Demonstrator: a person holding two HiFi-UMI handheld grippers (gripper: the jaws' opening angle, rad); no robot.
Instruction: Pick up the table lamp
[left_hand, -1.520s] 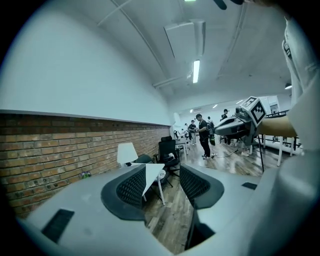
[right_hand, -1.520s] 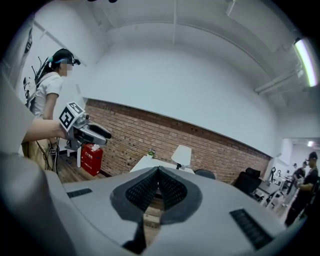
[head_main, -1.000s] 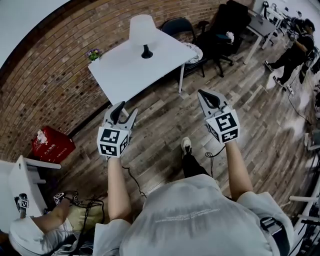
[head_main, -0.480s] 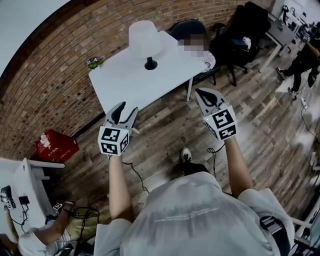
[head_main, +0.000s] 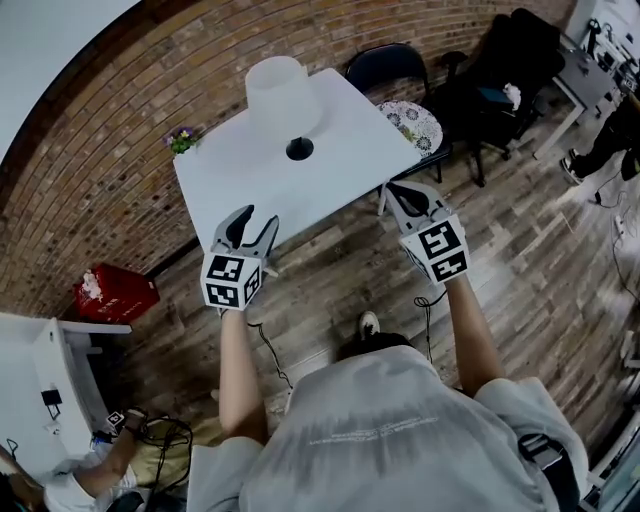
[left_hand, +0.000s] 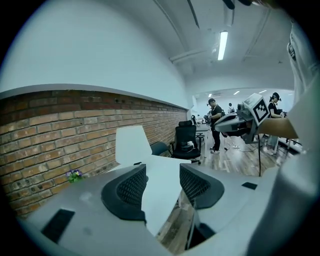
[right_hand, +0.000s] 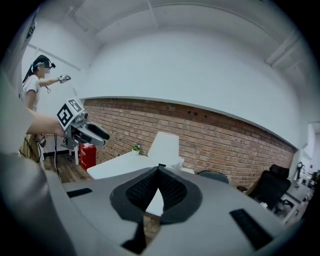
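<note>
The table lamp (head_main: 282, 95) has a white shade and a black round base; it stands on the white table (head_main: 240, 190), toward its far side. Its shade also shows in the left gripper view as the lamp (left_hand: 131, 144) and in the right gripper view as the lamp (right_hand: 163, 147). My left gripper (head_main: 248, 222) is held over the table's near edge, jaws open and empty. At the table's near right corner my right gripper (head_main: 405, 194) has its jaws shut with nothing between them. Both grippers are well short of the lamp.
A small pot of purple flowers (head_main: 181, 139) sits at the table's far left corner. Chairs (head_main: 385, 62) and a round patterned seat (head_main: 412, 122) stand right of the table. A red box (head_main: 110, 293) lies on the wooden floor by the brick wall. People stand at the far right.
I have walked closer to the table; both grippers now reach its near edge. The jaws have not changed.
</note>
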